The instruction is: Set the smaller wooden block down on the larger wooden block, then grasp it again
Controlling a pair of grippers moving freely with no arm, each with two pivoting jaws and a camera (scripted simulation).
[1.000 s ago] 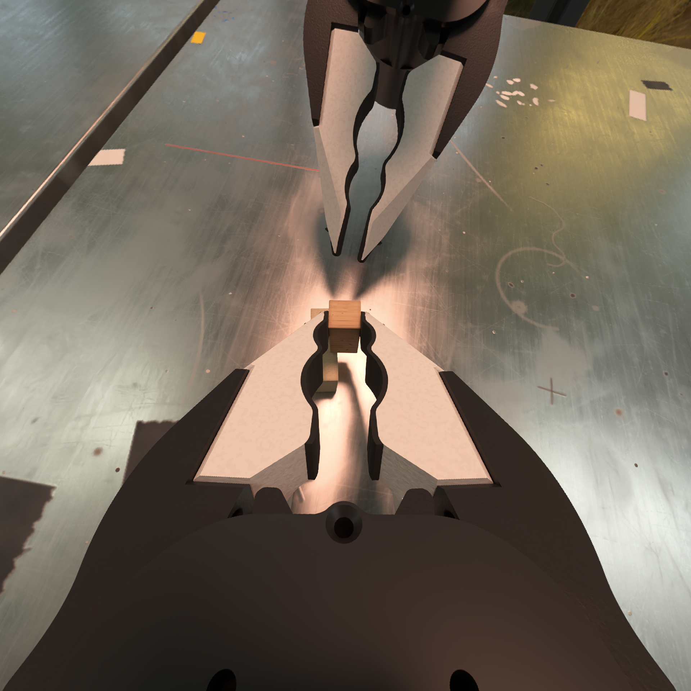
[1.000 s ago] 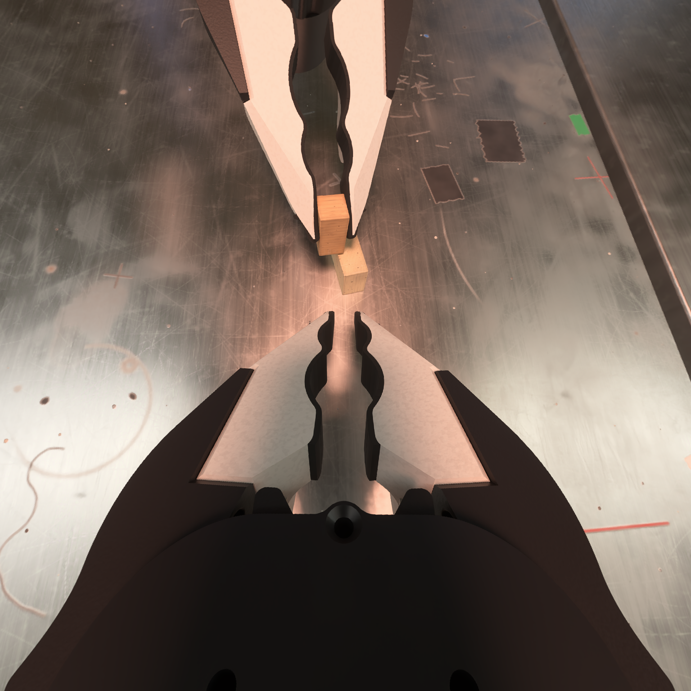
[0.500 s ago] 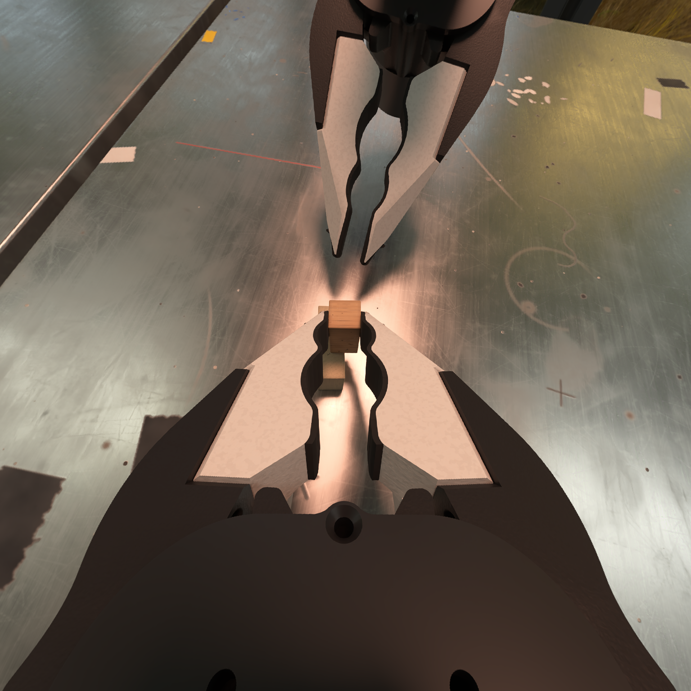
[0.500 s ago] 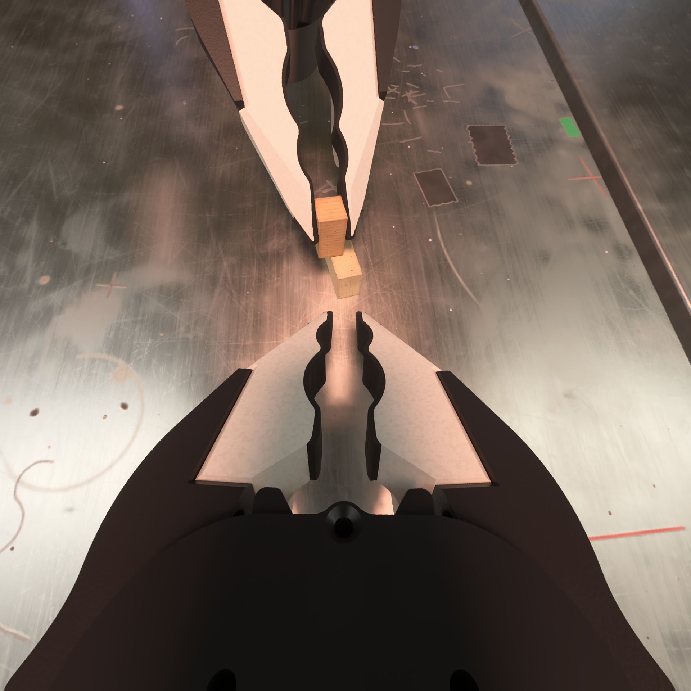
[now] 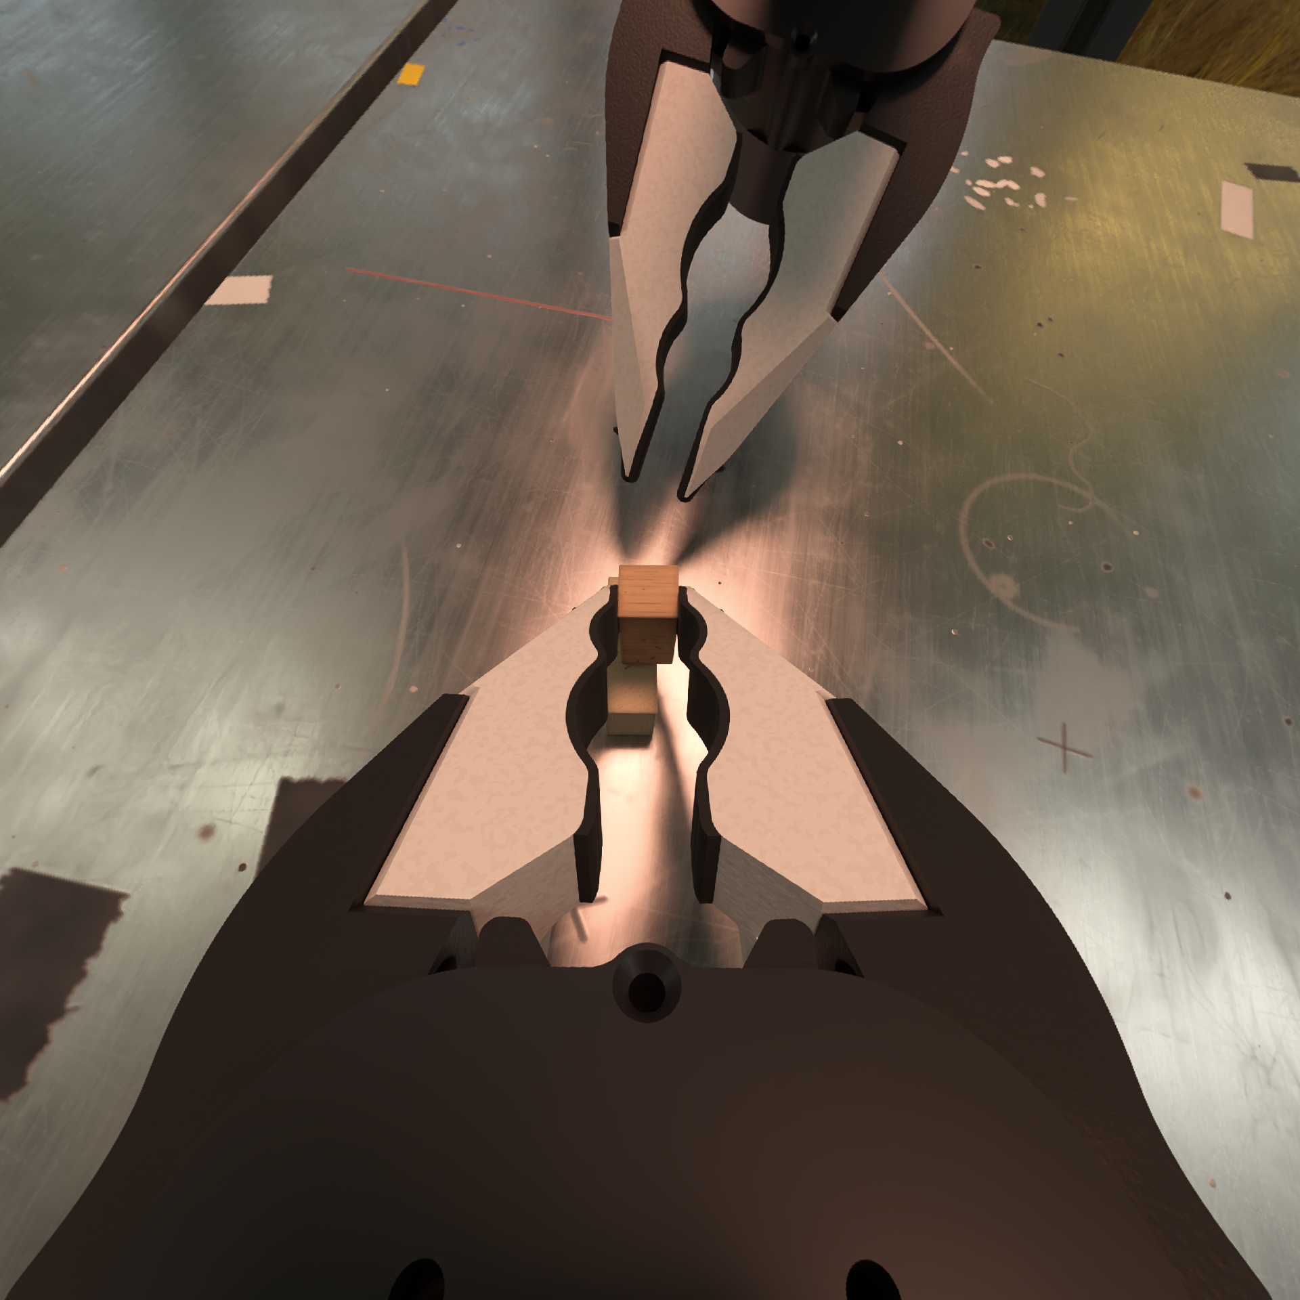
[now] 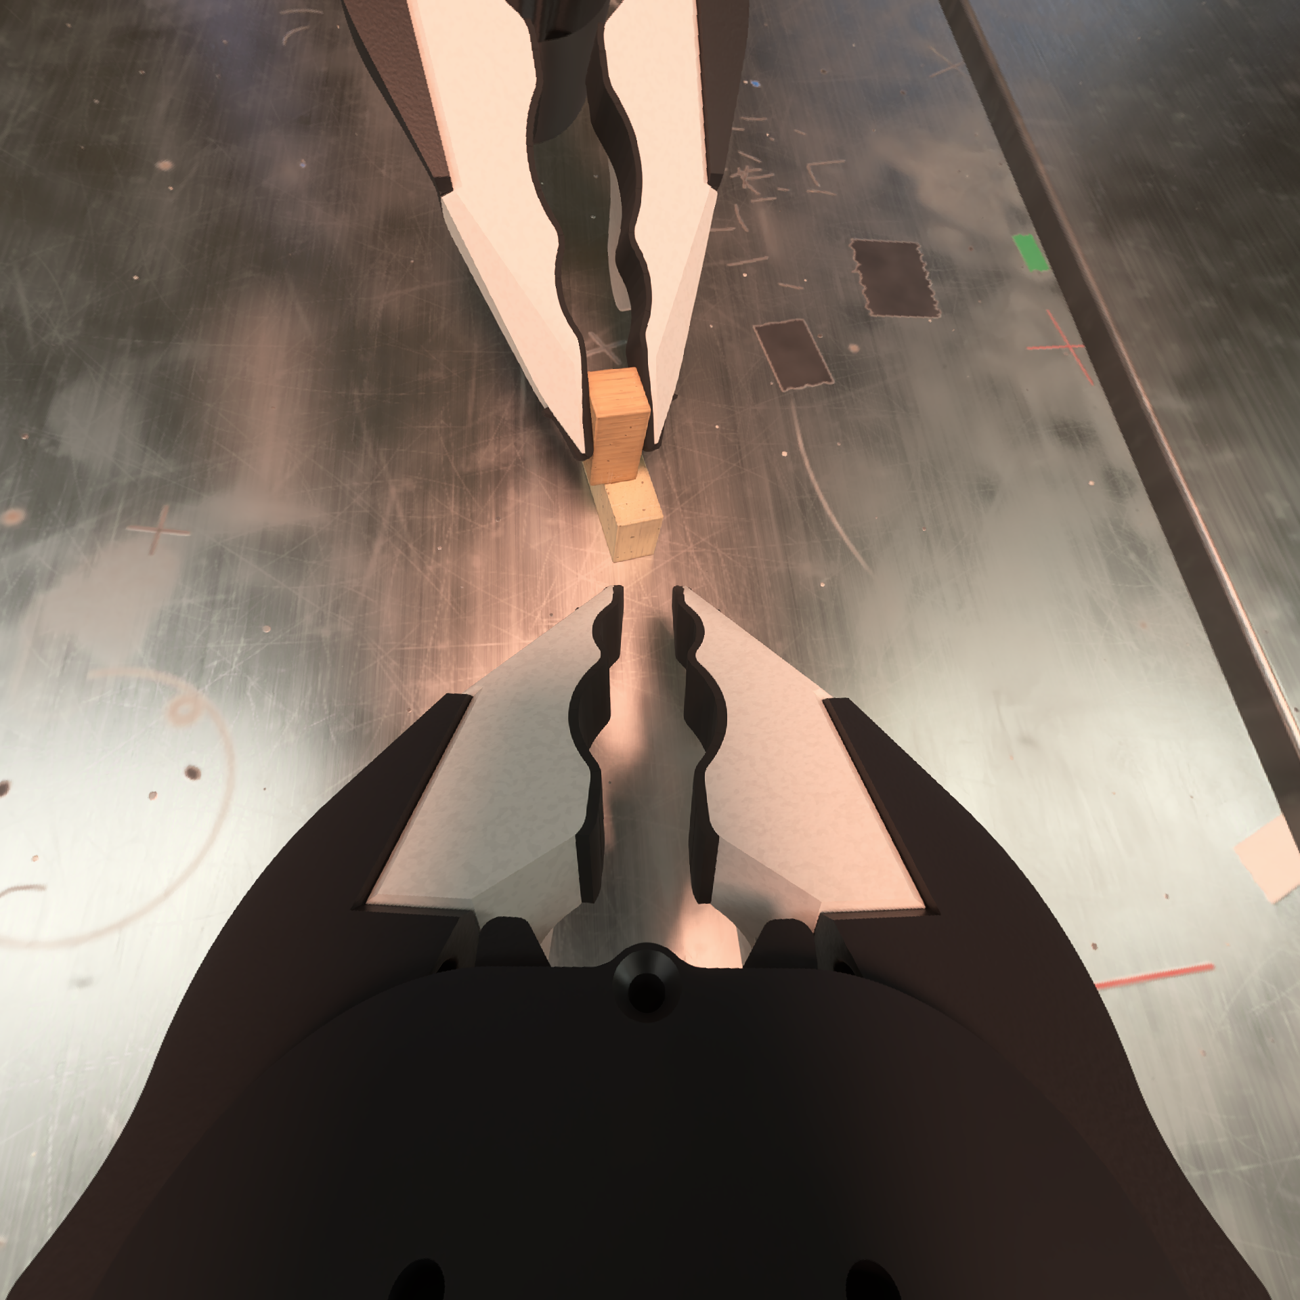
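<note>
My left gripper [image 5: 647, 598] is shut on the smaller, orange-brown wooden block [image 5: 647, 610], held upright at its fingertips. The larger, paler wooden block [image 5: 628, 696] lies on the metal table right under it, showing between my fingers. In the right wrist view the smaller block [image 6: 619, 422] stands at the far end of the larger block [image 6: 629, 520]; I cannot tell whether they touch. My right gripper [image 6: 647, 598] faces them, a short way off the larger block's near end, its jaws a narrow gap apart and empty. It also shows in the left wrist view [image 5: 658, 485].
The scratched metal table [image 6: 281, 492] has a dark seam [image 6: 1125, 352] at the right of the right wrist view, seen at the left in the left wrist view [image 5: 211, 232]. Flat tape patches and marks lie on it. The table's far edge [image 5: 1125, 77] is at upper right.
Both views have drifted slightly sideways over the table. The smaller block stays in my left gripper over the larger block. My right gripper's jaw gap is unchanged.
</note>
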